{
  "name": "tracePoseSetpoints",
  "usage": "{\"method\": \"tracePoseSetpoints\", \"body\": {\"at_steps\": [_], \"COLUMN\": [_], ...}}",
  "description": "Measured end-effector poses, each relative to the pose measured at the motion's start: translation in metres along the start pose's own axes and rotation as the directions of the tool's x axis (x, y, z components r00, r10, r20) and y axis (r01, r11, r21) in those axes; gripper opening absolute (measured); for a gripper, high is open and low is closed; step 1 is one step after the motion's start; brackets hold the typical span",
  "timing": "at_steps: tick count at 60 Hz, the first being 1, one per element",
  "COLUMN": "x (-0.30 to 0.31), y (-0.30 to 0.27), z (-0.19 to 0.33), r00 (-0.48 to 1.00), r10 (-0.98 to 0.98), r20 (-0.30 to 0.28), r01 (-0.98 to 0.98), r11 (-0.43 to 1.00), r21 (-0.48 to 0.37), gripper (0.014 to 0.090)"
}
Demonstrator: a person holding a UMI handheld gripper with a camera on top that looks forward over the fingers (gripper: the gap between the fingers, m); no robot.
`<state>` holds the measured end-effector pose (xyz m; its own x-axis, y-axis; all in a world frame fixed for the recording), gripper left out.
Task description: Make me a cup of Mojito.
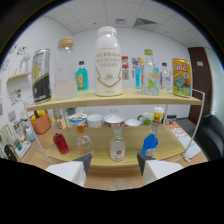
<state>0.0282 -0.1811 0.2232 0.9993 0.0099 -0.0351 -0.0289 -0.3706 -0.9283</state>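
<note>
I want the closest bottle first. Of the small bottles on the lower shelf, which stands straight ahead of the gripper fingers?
The clear bottle, centred just beyond the open gripper. The red bottle and blue bottle stand off to either side.

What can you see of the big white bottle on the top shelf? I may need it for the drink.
The white bottle stands upright on the wooden top shelf, mid-shelf, well beyond the open tongs. It looks like opaque plastic, with a white cap, a narrowed neck and gold print on its front. It is closed, and nothing appears to touch it but the shelf.
</note>
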Motion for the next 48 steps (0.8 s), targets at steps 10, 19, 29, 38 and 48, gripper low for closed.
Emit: {"method": "tracePoseSetpoints", "body": {"at_steps": [10,19,29,38,48], "x": [0.01,0.007,0.012,0.013,0.011], "y": [0.007,0.014,0.013,0.013,-0.003], "z": [0.044,0.067,0.076,0.072,0.048], "r00": [1.0,1.0,1.0,1.0,1.0], "r10": [0.027,0.029,0.003,-0.005,-0.014], "r20": [-0.008,0.01,-0.021,-0.028,-0.006], "r01": [-0.027,-0.028,-0.005,0.001,0.014], "r11": [0.998,0.995,0.996,0.994,0.998], "r21": [-0.062,-0.098,-0.094,-0.111,-0.062], "gripper": [0.0719,0.0551,0.0356,0.0349,0.0339]}}
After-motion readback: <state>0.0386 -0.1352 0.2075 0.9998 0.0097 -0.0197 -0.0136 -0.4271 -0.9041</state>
